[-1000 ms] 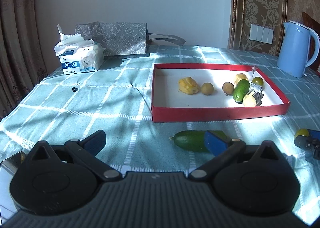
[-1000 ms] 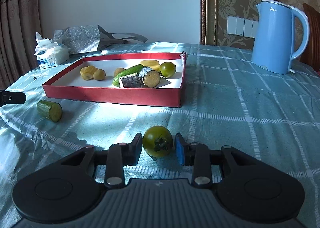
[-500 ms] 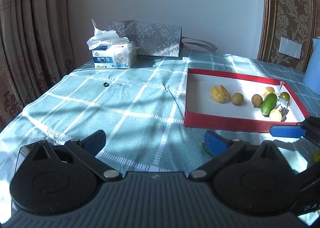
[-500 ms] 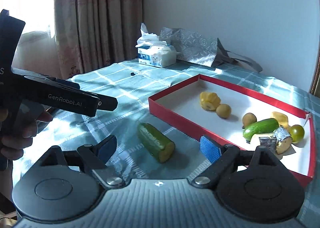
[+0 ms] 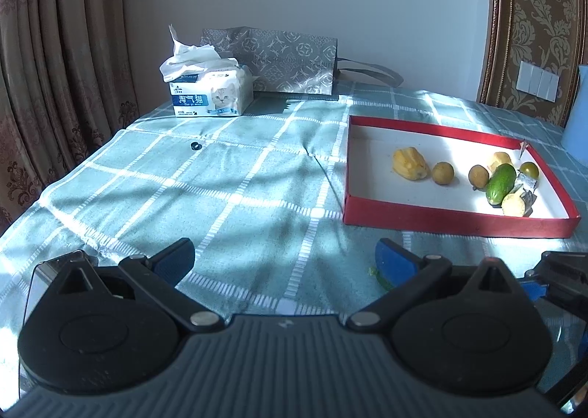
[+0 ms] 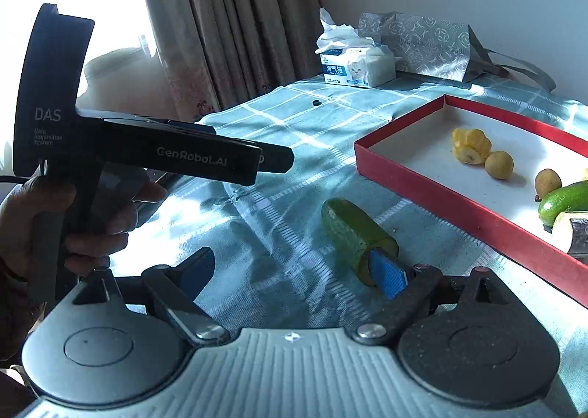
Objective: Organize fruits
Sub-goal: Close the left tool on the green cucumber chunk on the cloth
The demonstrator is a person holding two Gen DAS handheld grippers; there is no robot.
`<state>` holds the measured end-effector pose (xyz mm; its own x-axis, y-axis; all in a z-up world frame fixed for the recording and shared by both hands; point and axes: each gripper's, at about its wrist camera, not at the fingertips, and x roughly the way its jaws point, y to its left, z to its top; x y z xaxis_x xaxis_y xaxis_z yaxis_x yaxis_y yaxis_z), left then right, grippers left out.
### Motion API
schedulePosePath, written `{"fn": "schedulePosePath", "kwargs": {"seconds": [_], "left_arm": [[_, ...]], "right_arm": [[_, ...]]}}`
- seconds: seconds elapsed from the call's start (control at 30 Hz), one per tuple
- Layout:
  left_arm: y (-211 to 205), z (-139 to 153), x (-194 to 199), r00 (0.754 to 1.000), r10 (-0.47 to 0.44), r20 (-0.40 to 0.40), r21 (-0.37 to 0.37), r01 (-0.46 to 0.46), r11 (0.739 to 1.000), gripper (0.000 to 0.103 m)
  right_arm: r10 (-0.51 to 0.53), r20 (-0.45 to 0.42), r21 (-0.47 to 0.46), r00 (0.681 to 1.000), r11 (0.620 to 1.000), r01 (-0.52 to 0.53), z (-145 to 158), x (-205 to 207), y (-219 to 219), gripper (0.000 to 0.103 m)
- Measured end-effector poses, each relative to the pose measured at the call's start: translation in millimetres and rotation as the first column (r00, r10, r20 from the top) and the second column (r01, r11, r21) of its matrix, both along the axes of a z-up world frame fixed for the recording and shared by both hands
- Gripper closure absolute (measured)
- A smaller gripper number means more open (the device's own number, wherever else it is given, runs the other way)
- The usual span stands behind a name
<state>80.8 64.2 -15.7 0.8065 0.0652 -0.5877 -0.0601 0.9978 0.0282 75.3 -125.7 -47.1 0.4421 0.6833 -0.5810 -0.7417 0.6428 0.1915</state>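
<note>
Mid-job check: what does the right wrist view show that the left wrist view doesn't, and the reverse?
Only the right wrist view: the left gripper's whole body, the hand holding it, and nearly the whole cucumber piece outside the tray.

Only the left wrist view: the green tomato and the wall switches.

Both: the red tray, tissue pack, grey bag and yellow fruit.

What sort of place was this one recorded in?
Probably a home room: a table under a checked cloth, heavy patterned curtains, ornate wallpaper, and a tissue pack beside a gift bag.
</note>
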Motion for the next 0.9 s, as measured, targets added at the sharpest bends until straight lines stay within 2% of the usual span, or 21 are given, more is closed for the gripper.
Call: {"fn": "schedulePosePath", "kwargs": {"seconds": [0.07, 0.13, 0.23, 0.27, 0.3, 0.33, 0.37, 0.4, 0.43, 0.5, 0.53, 0.57, 0.6, 0.63, 0.67, 0.7, 0.73, 0.77, 0.8, 0.87, 0.9], "left_arm": [[-2, -2, -1, 1.0, -0.004, -0.015, -0.031, 0.004, 1.0, 0.0], [-4, -3, -1, 0.999, -0.017, -0.036, -0.073, 0.014, 0.997, 0.0], [-18, 0, 2, 0.998, -0.033, -0.045, -0.09, 0.029, 0.996, 0.0], [-24, 3, 4, 0.996, -0.082, -0.024, -0.071, 0.08, 0.994, 0.0], [-33, 7, 5, 0.985, -0.173, 0.02, -0.019, 0.174, 0.985, 0.0], [-42, 10, 6, 0.962, -0.265, 0.057, 0.059, 0.262, 0.963, 0.0], [-50, 11, 6, 0.931, -0.356, 0.083, 0.155, 0.341, 0.927, 0.0], [-54, 12, 5, 0.882, -0.459, 0.104, 0.245, 0.425, 0.871, 0.0], [-56, 11, 2, 0.813, -0.571, 0.115, 0.336, 0.509, 0.793, 0.0], [-53, 8, -5, 0.67, -0.734, 0.111, 0.496, 0.603, 0.625, 0.0], [-50, 8, -5, 0.608, -0.79, 0.07, 0.519, 0.654, 0.55, 0.0], [-48, 8, -3, 0.526, -0.85, -0.006, 0.53, 0.723, 0.444, 0.0], [-48, 8, -1, 0.483, -0.874, -0.053, 0.532, 0.754, 0.385, 0.0], [-48, 8, 2, 0.446, -0.891, -0.092, 0.523, 0.782, 0.338, 0.0], [-50, 7, 5, 0.393, -0.908, -0.143, 0.508, 0.817, 0.274, 0.0], [-53, 4, 8, 0.362, -0.914, -0.183, 0.499, 0.835, 0.231, 0.0], [-55, 2, 12, 0.336, -0.917, -0.216, 0.484, 0.852, 0.199, 0.0], [-57, -3, 15, 0.282, -0.922, -0.265, 0.45, 0.882, 0.14, 0.0], [-58, -7, 17, 0.247, -0.923, -0.294, 0.438, 0.894, 0.1, 0.0], [-62, -16, 22, 0.195, -0.917, -0.347, 0.42, 0.907, 0.034, 0.0], [-64, -19, 26, 0.179, -0.912, -0.369, 0.405, 0.914, 0.016, 0.0]], "right_arm": [[-0.008, 0.037, -0.056, 0.999, 0.998, 0.01, 0, -9, 4, 0.012], [-0.059, 0.093, -0.12, 0.994, 0.99, 0.07, 4, -19, 0, 0.012], [-0.125, 0.155, -0.146, 0.98, 0.978, 0.148, 12, -34, -19, 0.012], [-0.144, 0.162, -0.13, 0.976, 0.978, 0.166, 14, -39, -26, 0.012], [-0.16, 0.16, -0.104, 0.974, 0.979, 0.177, 18, -44, -36, 0.012], [-0.173, 0.159, -0.082, 0.972, 0.979, 0.188, 20, -49, -44, 0.012], [-0.196, 0.164, -0.07, 0.967, 0.975, 0.209, 22, -54, -52, 0.012], [-0.217, 0.169, -0.066, 0.961, 0.971, 0.231, 24, -58, -58, 0.012], [-0.236, 0.173, -0.065, 0.956, 0.966, 0.251, 26, -63, -65, 0.012], [-0.258, 0.174, -0.057, 0.95, 0.961, 0.271, 28, -70, -76, 0.012], [-0.274, 0.174, -0.044, 0.946, 0.957, 0.285, 29, -74, -82, 0.012], [-0.284, 0.169, -0.031, 0.944, 0.956, 0.293, 30, -76, -86, 0.012], [-0.291, 0.163, -0.019, 0.943, 0.954, 0.298, 31, -78, -89, 0.012], [-0.299, 0.161, -0.008, 0.941, 0.953, 0.304, 31, -79, -91, 0.012], [-0.307, 0.16, 0.003, 0.938, 0.951, 0.31, 32, -81, -93, 0.012], [-0.313, 0.158, 0.01, 0.936, 0.949, 0.315, 33, -81, -94, 0.012], [-0.324, 0.158, 0.014, 0.933, 0.945, 0.326, 33, -82, -95, 0.012], [-0.336, 0.157, 0.017, 0.929, 0.941, 0.338, 33, -82, -96, 0.012], [-0.349, 0.154, 0.022, 0.924, 0.936, 0.35, 33, -81, -96, 0.012], [-0.37, 0.14, 0.034, 0.918, 0.929, 0.369, 32, -78, -98, 0.012], [-0.379, 0.137, 0.037, 0.915, 0.925, 0.378, 31, -78, -99, 0.012]]}}
